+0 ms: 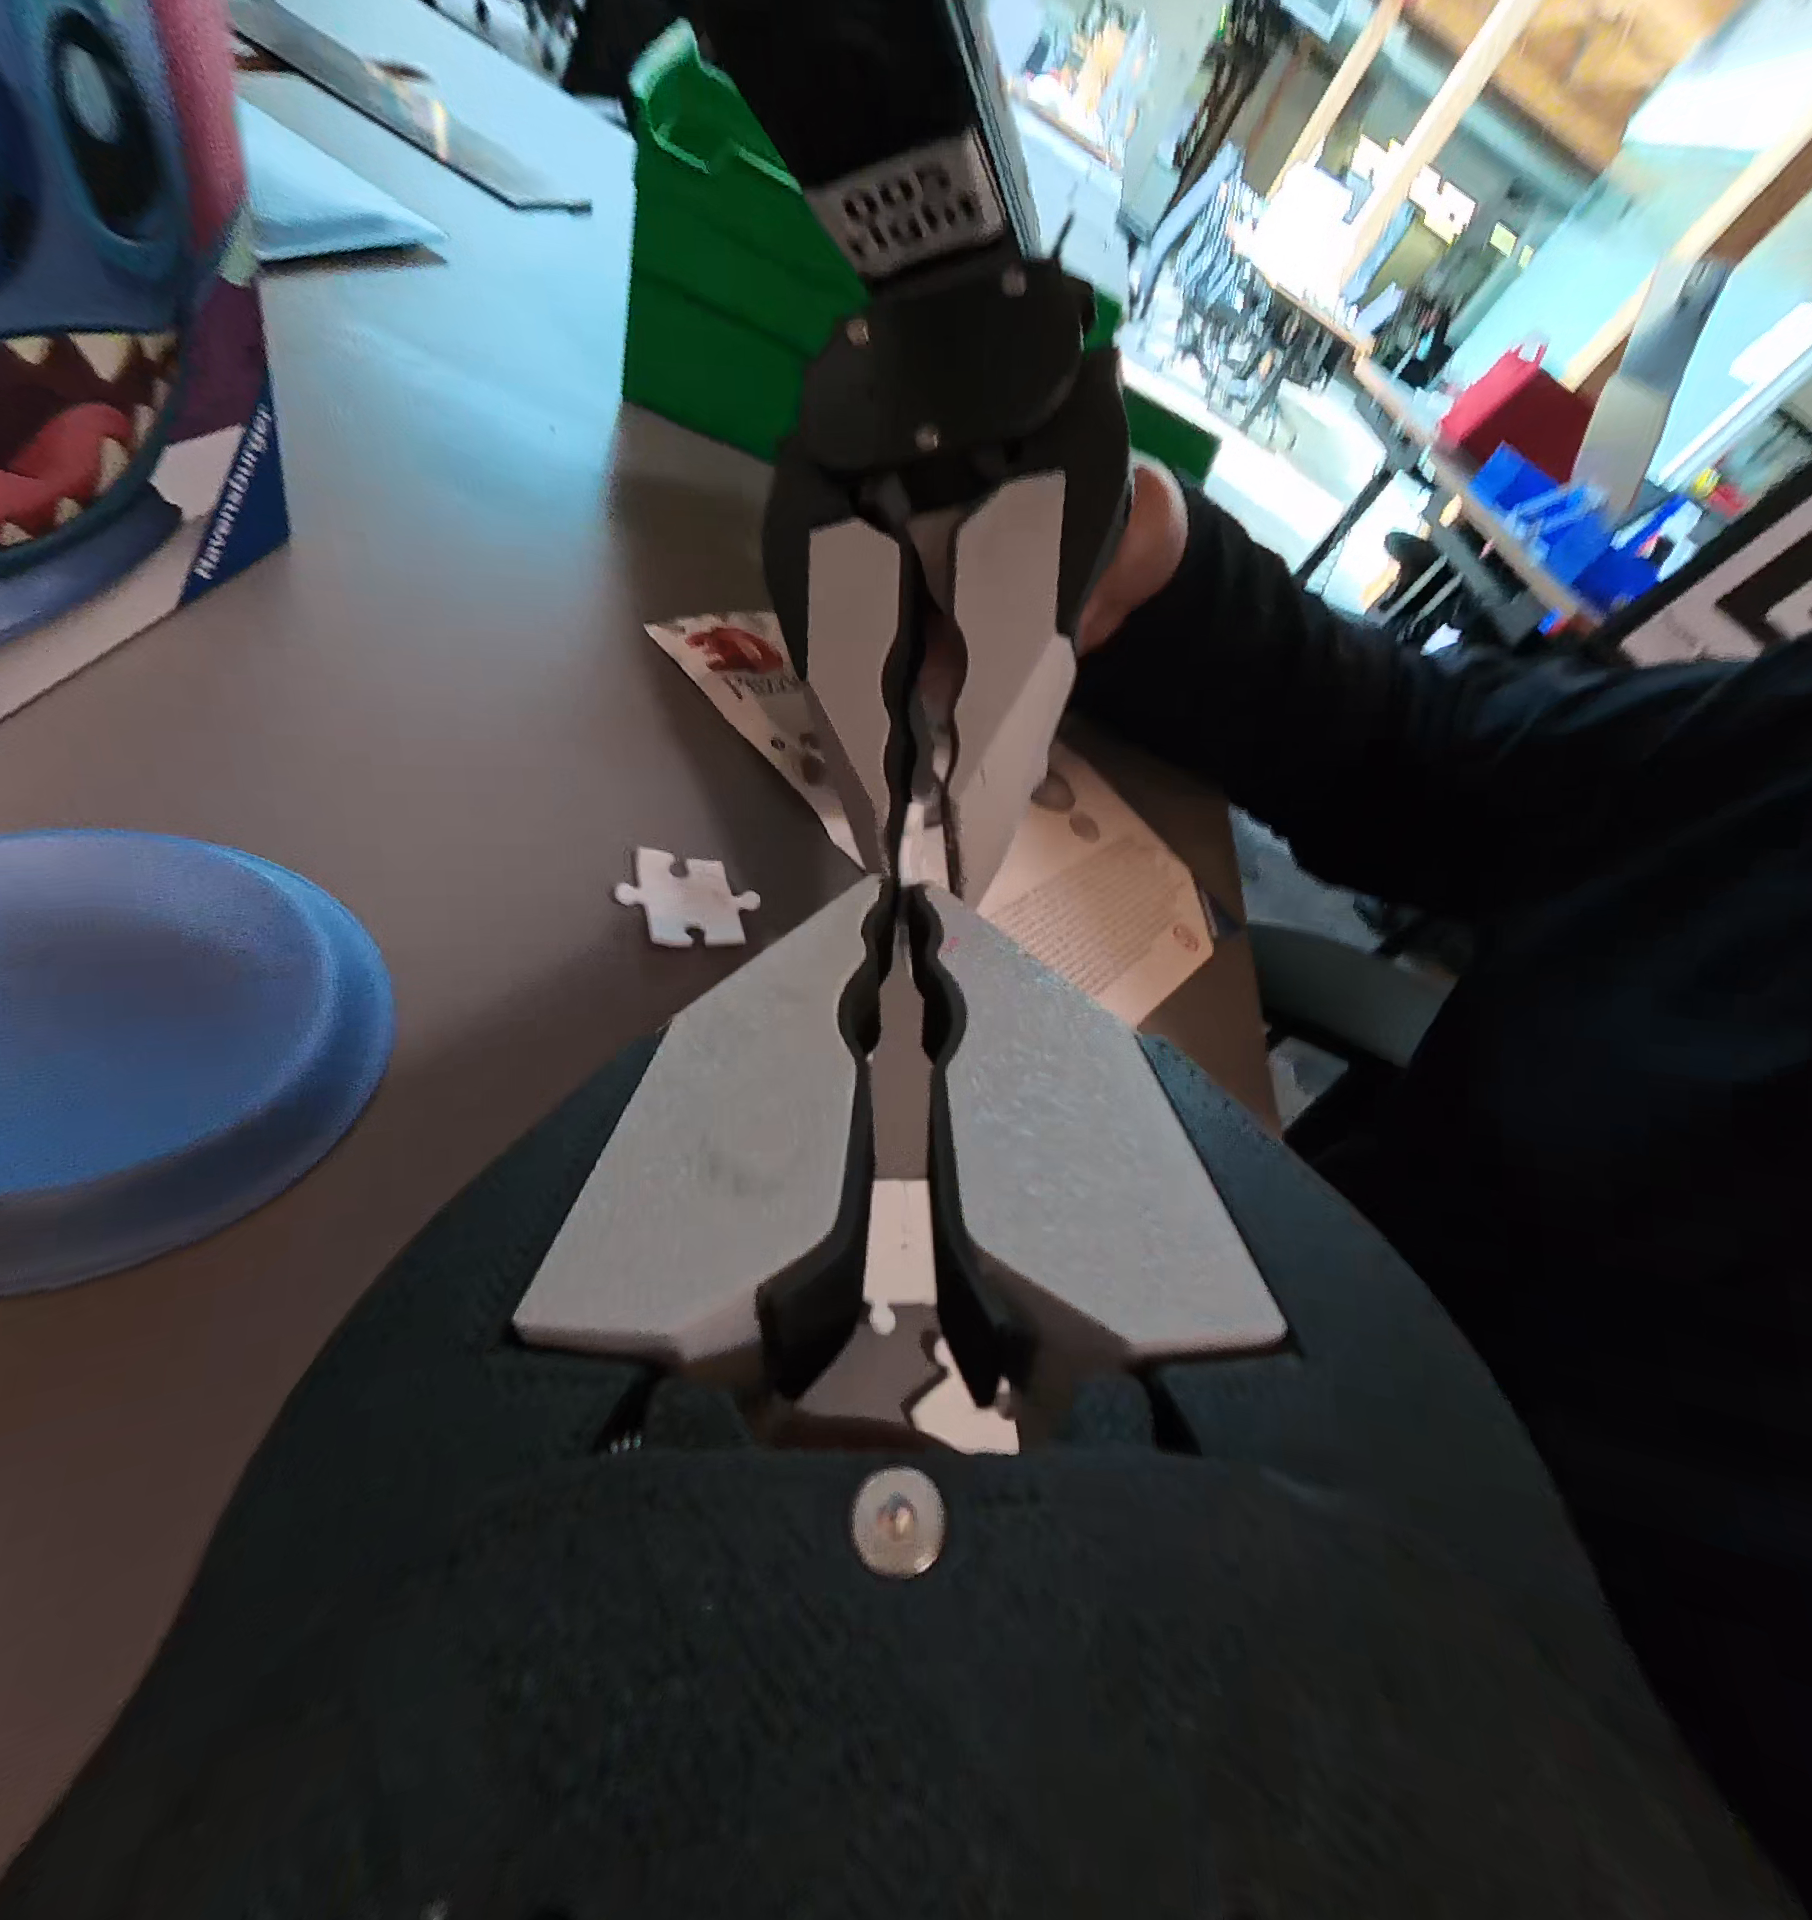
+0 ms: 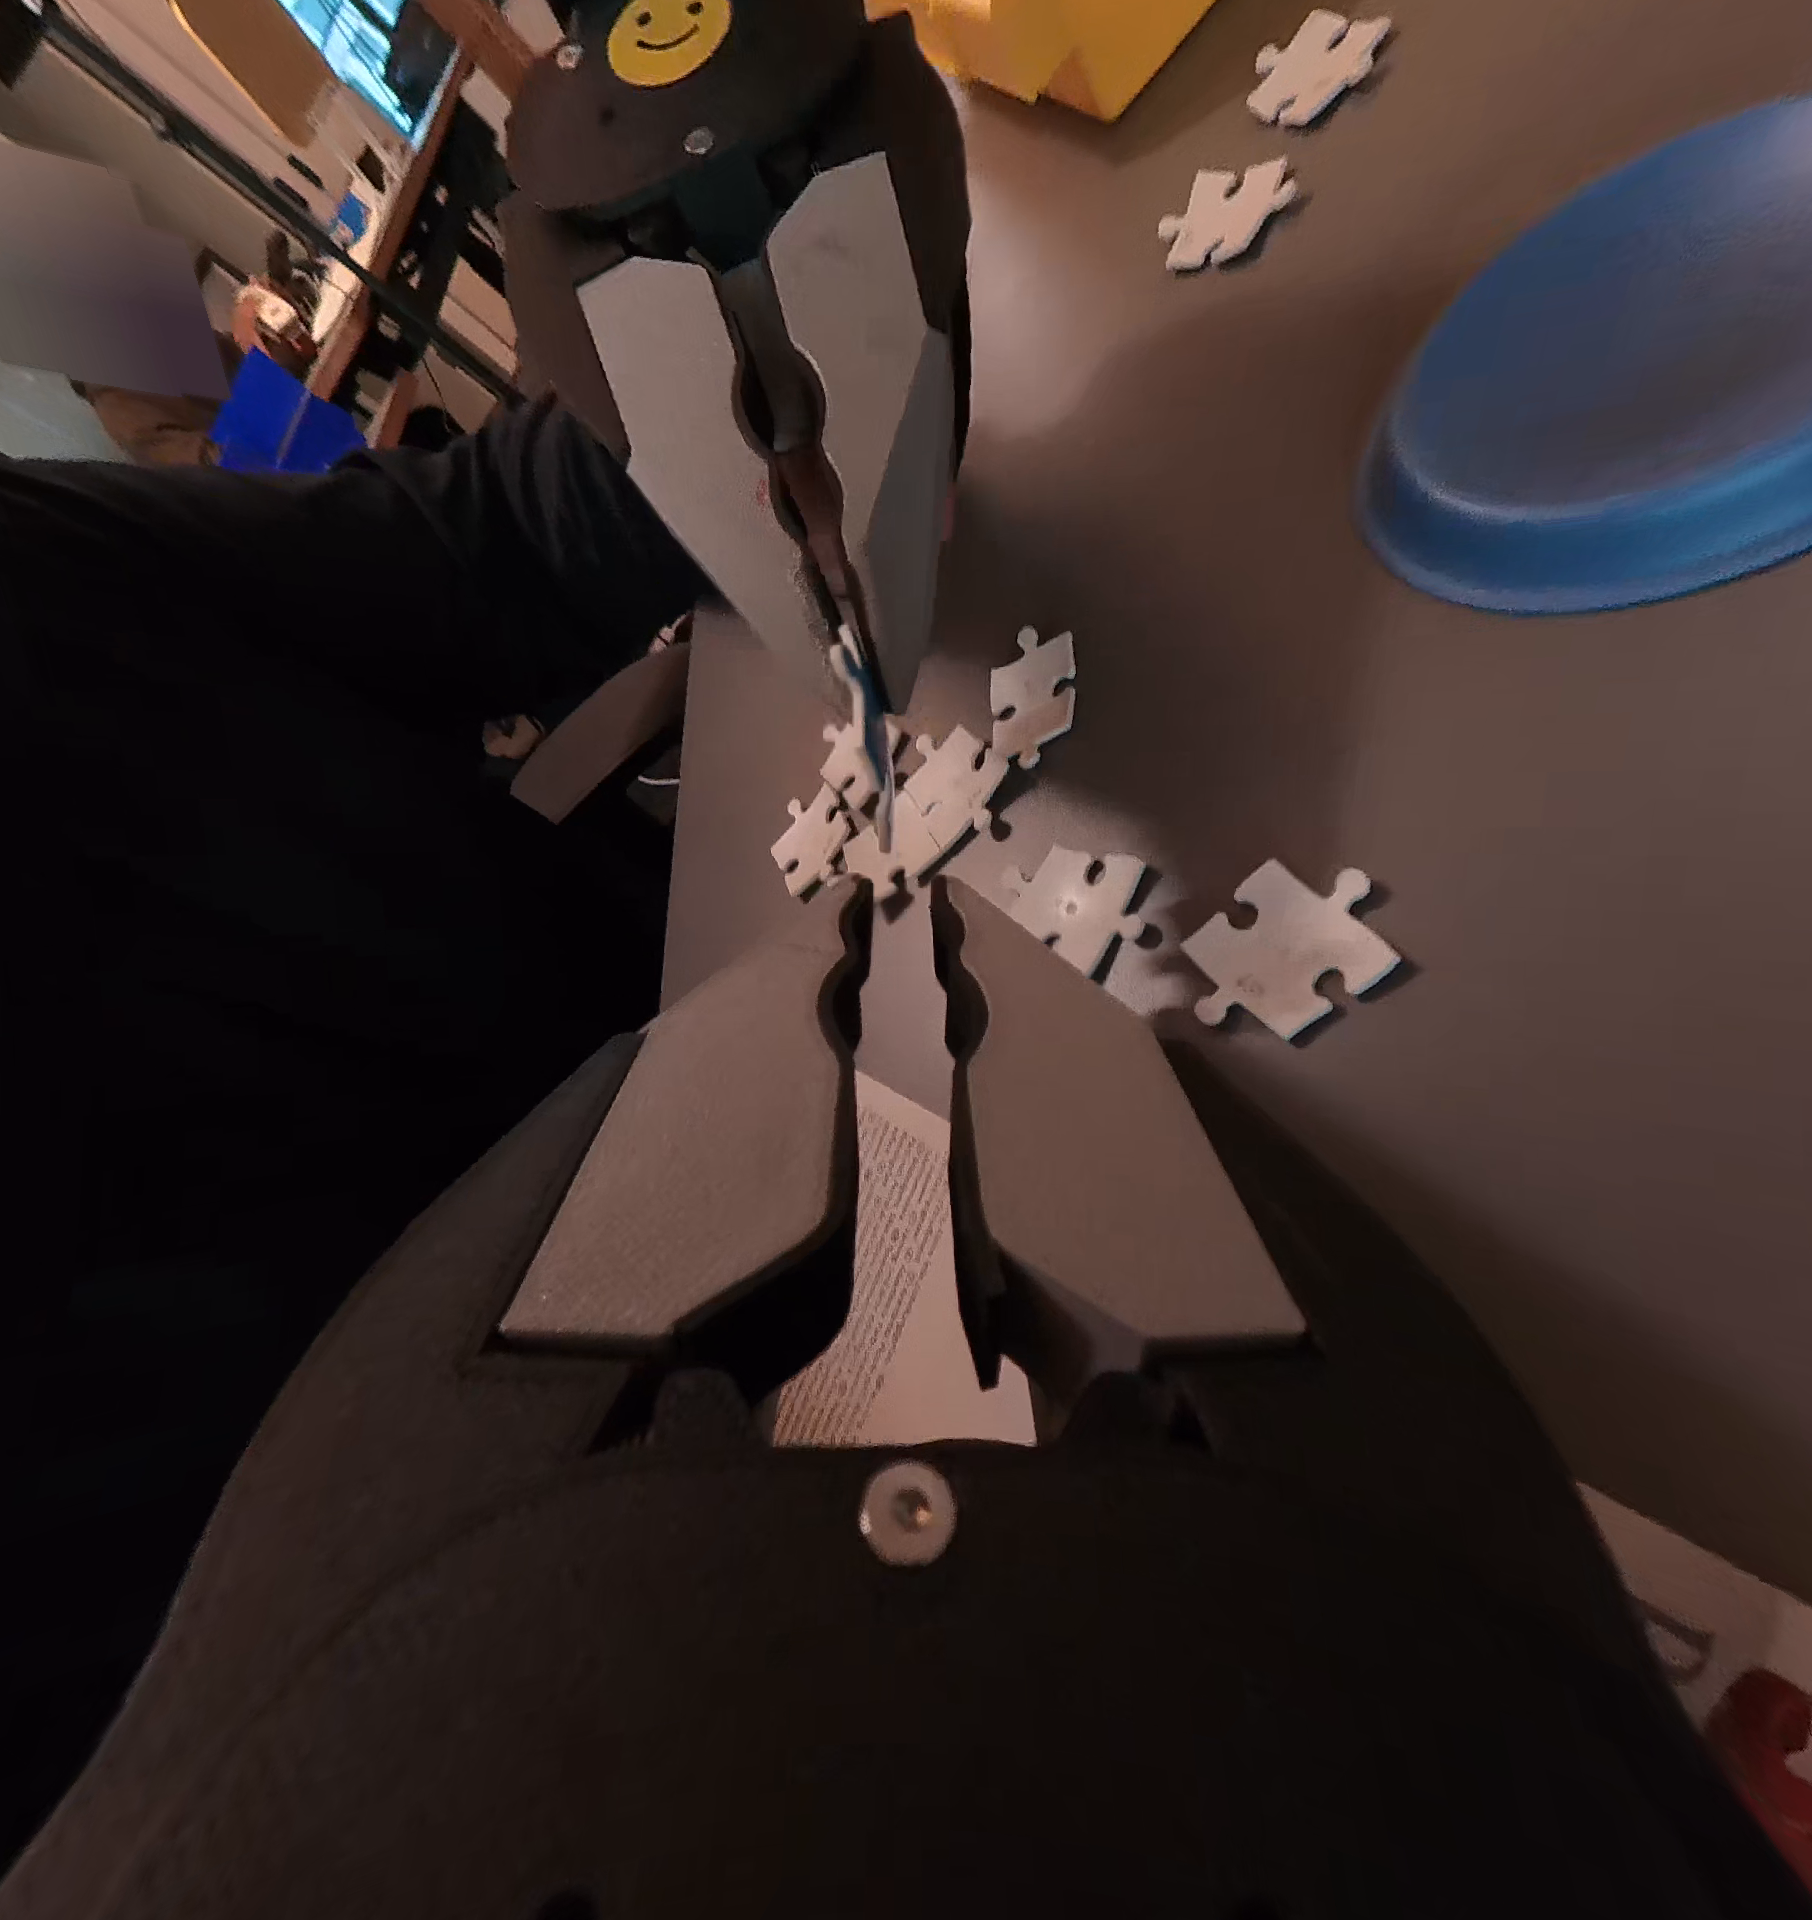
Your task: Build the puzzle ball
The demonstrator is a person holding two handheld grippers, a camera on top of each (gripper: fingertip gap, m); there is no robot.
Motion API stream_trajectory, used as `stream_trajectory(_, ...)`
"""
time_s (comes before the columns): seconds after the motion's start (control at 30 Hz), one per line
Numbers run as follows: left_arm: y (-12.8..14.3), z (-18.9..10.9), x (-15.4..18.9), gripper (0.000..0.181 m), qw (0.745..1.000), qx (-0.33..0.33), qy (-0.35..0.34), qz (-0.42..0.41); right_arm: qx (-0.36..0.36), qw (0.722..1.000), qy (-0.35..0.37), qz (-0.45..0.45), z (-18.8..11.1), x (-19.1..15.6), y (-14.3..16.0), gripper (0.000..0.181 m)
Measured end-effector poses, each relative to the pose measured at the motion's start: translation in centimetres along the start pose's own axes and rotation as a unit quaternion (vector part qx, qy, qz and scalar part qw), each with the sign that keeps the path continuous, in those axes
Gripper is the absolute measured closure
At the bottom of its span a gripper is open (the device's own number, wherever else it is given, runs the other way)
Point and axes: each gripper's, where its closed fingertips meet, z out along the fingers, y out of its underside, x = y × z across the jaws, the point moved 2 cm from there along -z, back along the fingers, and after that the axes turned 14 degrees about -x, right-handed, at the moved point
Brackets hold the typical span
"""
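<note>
In the right wrist view my left gripper (image 2: 860,665), with a yellow smiley on it, comes down from the top. It is shut on a blue and white puzzle piece (image 2: 867,727), held on edge above a heap of white pieces (image 2: 943,800). My right gripper (image 2: 900,896) points at that heap with its jaws a narrow gap apart and nothing between them. In the left wrist view my left gripper (image 1: 900,896) and the right gripper (image 1: 921,868) meet tip to tip, with a sliver of the held piece (image 1: 917,836) between them.
A blue round dish (image 1: 133,1049) (image 2: 1650,395) lies on the grey table. More loose white pieces (image 1: 686,896) (image 2: 1286,951) (image 2: 1229,213) lie about. The puzzle box (image 1: 81,364), a green bin (image 1: 715,281), a yellow bin (image 2: 1078,52) and a leaflet (image 1: 1099,914) surround them. A dark sleeve (image 1: 1504,831) is on the right. The tips of both grippers are at nearly the same place. It is some 12 cm from my left tips to the blue round dish (image 1: 133,1049). My right wrist view (image 2: 1522,351) looks at it from another angle.
</note>
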Motion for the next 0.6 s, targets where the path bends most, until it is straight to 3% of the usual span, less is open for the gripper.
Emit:
stream_trajectory(0.13, -1.0, -0.8, -0.5, 0.181, 0.999, 0.043, 0.012, -0.03, 0.037, 0.999, -0.006, -0.007, 0.0, -0.3, -1.3, 0.173)
stream_trajectory(0.27, -0.9, -0.8, -0.4, 0.181, 0.999, 0.041, 0.016, -0.031, 0.058, 0.998, -0.002, -0.008, -0.3, -0.4, -1.9, 0.181)
stream_trajectory(0.6, 1.2, 1.0, -0.5, 0.181, 0.999, -0.044, -0.028, 0.016, 0.071, 0.997, 0.0, 0.004, -1.7, 0.0, -1.7, 0.181)
